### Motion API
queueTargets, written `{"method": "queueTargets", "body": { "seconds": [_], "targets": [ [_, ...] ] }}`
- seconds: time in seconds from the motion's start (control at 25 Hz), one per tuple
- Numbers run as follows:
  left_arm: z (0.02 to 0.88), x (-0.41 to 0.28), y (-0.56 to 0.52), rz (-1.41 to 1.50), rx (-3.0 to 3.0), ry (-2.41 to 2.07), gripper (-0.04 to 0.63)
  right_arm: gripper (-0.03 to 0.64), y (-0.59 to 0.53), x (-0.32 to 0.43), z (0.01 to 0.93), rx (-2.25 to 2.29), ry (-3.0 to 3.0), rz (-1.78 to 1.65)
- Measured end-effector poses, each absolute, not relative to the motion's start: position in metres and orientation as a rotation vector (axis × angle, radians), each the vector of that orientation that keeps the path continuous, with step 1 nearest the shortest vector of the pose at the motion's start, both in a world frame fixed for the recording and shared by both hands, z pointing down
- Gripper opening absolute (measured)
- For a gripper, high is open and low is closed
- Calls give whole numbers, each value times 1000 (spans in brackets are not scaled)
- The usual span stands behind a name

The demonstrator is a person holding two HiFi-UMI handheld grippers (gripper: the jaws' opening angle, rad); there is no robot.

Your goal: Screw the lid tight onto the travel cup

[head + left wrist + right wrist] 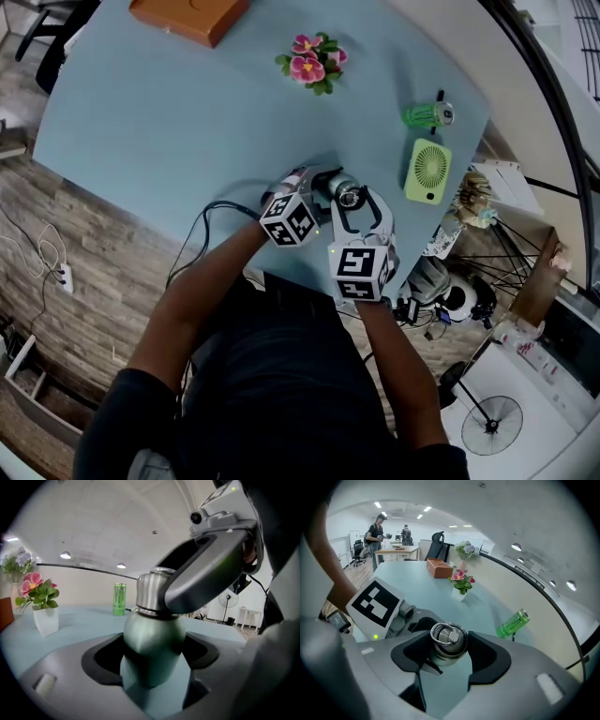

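Your left gripper [152,657] is clenched on the green body of the travel cup [152,641], which stands upright on the desk [187,122] near its front edge. Your right gripper [447,652] points steeply down from above, grasping the steel lid [448,638] that sits on the cup's neck, ring handle up. A green can [428,115] and a potted flower [312,62] sit well apart.

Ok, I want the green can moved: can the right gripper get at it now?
Probably not yet: the right gripper is closed on the lid. Bare table lies between it and the green can, so once freed, likely yes.
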State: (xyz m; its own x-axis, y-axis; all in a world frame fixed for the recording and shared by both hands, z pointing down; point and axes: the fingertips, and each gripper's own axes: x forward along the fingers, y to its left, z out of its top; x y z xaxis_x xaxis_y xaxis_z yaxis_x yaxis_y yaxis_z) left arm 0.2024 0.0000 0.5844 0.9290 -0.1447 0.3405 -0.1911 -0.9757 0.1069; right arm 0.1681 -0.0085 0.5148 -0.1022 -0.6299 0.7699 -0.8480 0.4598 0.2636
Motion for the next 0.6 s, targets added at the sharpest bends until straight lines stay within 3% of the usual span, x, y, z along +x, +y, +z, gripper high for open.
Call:
{"method": "queueTargets", "body": {
  "seconds": [0.36, 0.6],
  "targets": [
    [584, 202, 1, 503, 2950, -255, 425, 259, 6, 152, 493, 745, -1973, 188],
    [584, 202, 0, 503, 2947, -253, 425, 258, 6, 160, 488, 166, -1864, -210]
  ]
}}
